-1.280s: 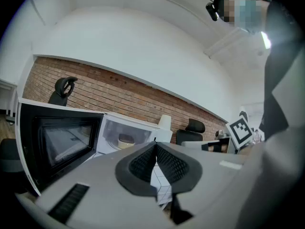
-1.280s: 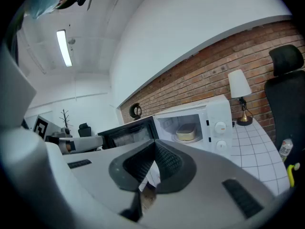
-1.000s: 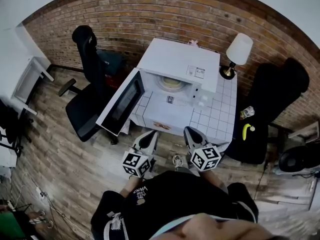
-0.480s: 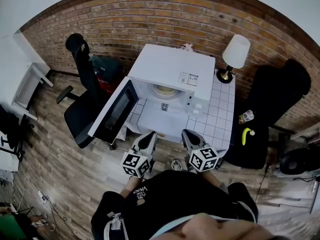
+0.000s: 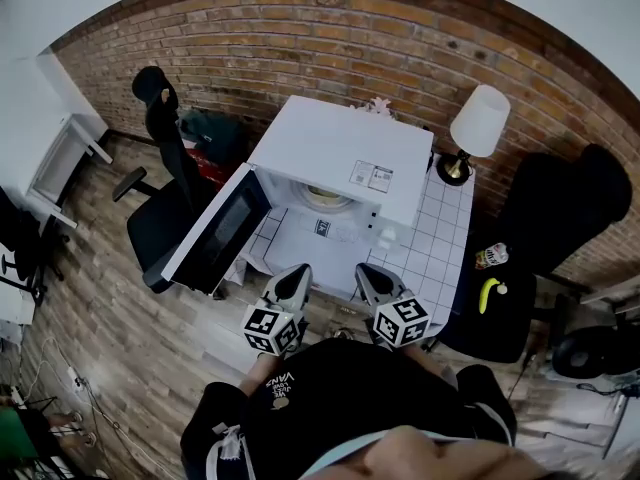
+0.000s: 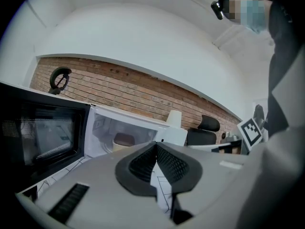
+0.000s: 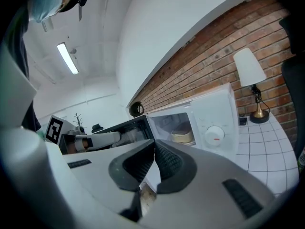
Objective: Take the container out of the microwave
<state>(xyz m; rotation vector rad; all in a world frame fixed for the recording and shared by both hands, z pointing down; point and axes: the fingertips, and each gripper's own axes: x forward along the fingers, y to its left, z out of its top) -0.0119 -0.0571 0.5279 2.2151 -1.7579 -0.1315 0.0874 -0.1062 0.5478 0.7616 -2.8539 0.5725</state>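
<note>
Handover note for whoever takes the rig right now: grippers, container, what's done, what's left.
Grippers: the left gripper and the right gripper are both shut and empty, held side by side in front of the microwave, short of it.
Things: the microwave sits on the tiled table. Its door is swung open to the left. The container is inside the cavity.
Done: the door is open.
Left: open the jaws, reach in, grip the container and bring it out.

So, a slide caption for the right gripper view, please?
Shut right gripper faces the open microwave, container inside, lamp beside it.
</note>
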